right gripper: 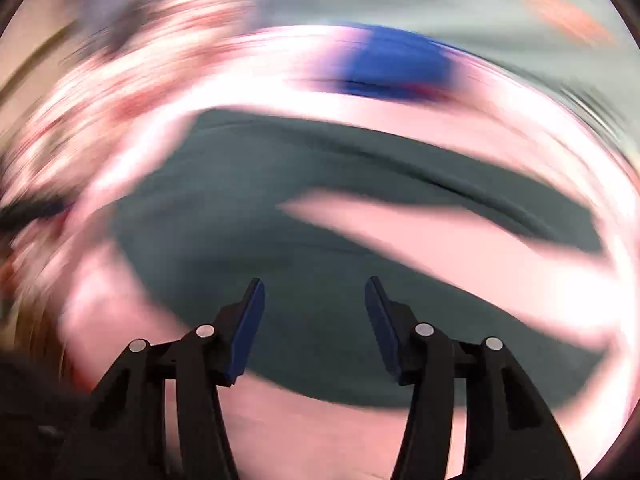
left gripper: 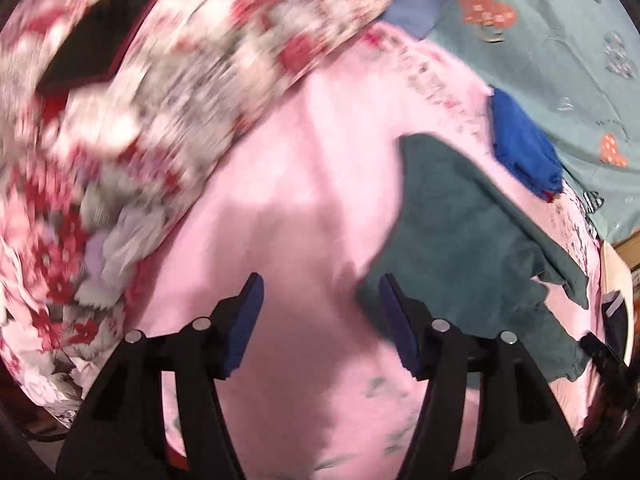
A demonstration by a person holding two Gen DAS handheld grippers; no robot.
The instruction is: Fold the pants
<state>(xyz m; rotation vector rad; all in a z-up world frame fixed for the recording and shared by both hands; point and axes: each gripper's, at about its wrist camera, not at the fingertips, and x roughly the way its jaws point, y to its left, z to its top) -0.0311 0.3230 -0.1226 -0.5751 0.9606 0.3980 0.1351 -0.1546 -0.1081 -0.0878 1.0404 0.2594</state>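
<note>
Dark green pants [left gripper: 472,232] lie flat on a pink sheet [left gripper: 304,184], to the right of my left gripper [left gripper: 320,280]. That gripper is open, with only pink sheet between its blue pads, and its right pad sits close to the pants' near edge. The right wrist view is heavily blurred. There the pants [right gripper: 256,208] spread wide, their two legs parting to the right with pink sheet between them. My right gripper [right gripper: 316,284] hovers over the green cloth, open, nothing between its pads.
A floral red-and-white quilt [left gripper: 168,64] is bunched at the left with a dark flat object [left gripper: 92,48] on it. A blue cloth [left gripper: 524,148] lies beyond the pants. A pale blue-green cover with heart patches [left gripper: 560,60] fills the far right.
</note>
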